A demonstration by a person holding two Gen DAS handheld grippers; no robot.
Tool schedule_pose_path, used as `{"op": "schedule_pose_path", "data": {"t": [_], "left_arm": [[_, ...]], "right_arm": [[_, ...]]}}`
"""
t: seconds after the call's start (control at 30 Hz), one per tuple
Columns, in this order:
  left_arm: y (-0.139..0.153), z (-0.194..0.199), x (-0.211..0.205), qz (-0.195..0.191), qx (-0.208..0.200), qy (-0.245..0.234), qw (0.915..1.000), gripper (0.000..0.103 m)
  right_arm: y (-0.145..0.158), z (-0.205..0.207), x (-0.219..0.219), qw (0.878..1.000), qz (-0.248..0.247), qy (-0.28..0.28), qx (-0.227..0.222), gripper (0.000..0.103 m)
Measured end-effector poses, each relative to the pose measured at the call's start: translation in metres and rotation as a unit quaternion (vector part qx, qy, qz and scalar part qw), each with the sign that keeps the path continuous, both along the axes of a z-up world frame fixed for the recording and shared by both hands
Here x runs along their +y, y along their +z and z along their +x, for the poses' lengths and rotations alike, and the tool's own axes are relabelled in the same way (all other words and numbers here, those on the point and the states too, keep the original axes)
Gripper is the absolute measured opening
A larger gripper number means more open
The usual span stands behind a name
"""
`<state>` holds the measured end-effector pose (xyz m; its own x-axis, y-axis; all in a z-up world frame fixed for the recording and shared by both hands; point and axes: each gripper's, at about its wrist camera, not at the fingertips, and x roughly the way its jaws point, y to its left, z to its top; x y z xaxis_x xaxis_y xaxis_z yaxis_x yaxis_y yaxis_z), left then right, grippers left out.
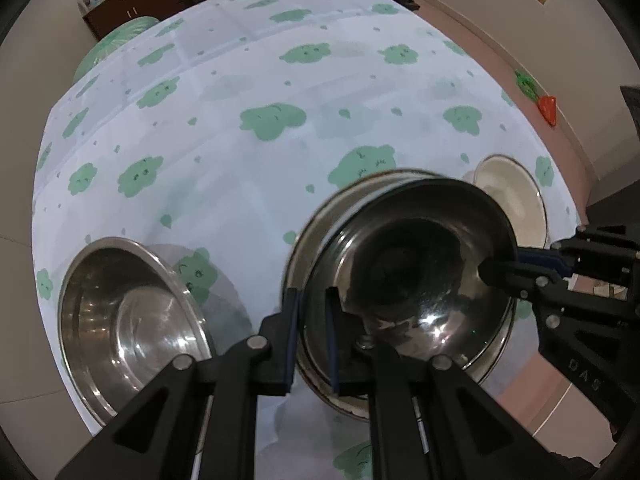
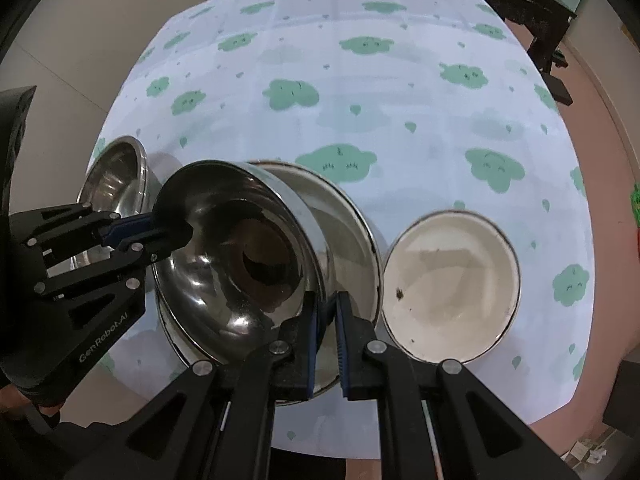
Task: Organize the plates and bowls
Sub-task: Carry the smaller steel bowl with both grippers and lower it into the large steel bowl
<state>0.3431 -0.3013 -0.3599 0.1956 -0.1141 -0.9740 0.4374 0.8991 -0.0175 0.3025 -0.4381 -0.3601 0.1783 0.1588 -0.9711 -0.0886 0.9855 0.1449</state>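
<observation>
While both hand-held grippers pinch its rim, steel bowl tilts.

Cloud-print tablecloth covers table; dark cabinet behind.

Open tablecloth beyond; steel bowl left, white plate right.

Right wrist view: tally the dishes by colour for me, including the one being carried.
Shiny steel: 2, the held steel bowl and the left steel bowl
Pale with a dark rim: 2, the white bowl and the larger pale dish below the held one
Total: 4
</observation>
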Motion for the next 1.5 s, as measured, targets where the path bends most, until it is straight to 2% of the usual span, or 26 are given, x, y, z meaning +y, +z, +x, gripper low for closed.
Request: {"op": "schedule_pose_path", "data": {"t": [0.2,0.83,0.9,1.0,1.27,1.4,1.5], "left_arm": [[-0.014,-0.002,-0.002,0.009,0.009,-0.005,0.9999,0.009],[-0.015,0.002,-0.01,0.017,0.002,-0.016,0.9997,0.011],[-0.015,0.002,-0.01,0.016,0.001,-0.016,0.9997,0.019],[-0.015,0.0,-0.011,0.013,0.001,-0.02,0.9997,0.024],[-0.012,0.0,-0.007,0.002,0.008,-0.017,0.9998,0.026],[-0.012,-0.002,-0.01,-0.003,0.016,-0.03,0.9994,0.039],[-0.01,-0.004,-0.012,-0.005,0.016,-0.035,0.9992,0.043]], "right_arm": [[-0.012,-0.001,-0.001,1.0,0.0,-0.001,0.013,0.01],[-0.017,0.006,-0.003,1.0,-0.008,0.007,0.017,0.01],[-0.017,0.006,-0.003,1.0,-0.013,0.008,0.013,0.01],[-0.017,0.006,-0.003,1.0,-0.014,0.008,0.008,0.01],[-0.014,0.006,-0.001,1.0,-0.019,0.007,0.002,0.01],[-0.013,0.007,-0.001,1.0,-0.025,0.006,0.002,0.01],[-0.014,0.008,-0.001,1.0,-0.025,0.005,0.009,0.01]]}}
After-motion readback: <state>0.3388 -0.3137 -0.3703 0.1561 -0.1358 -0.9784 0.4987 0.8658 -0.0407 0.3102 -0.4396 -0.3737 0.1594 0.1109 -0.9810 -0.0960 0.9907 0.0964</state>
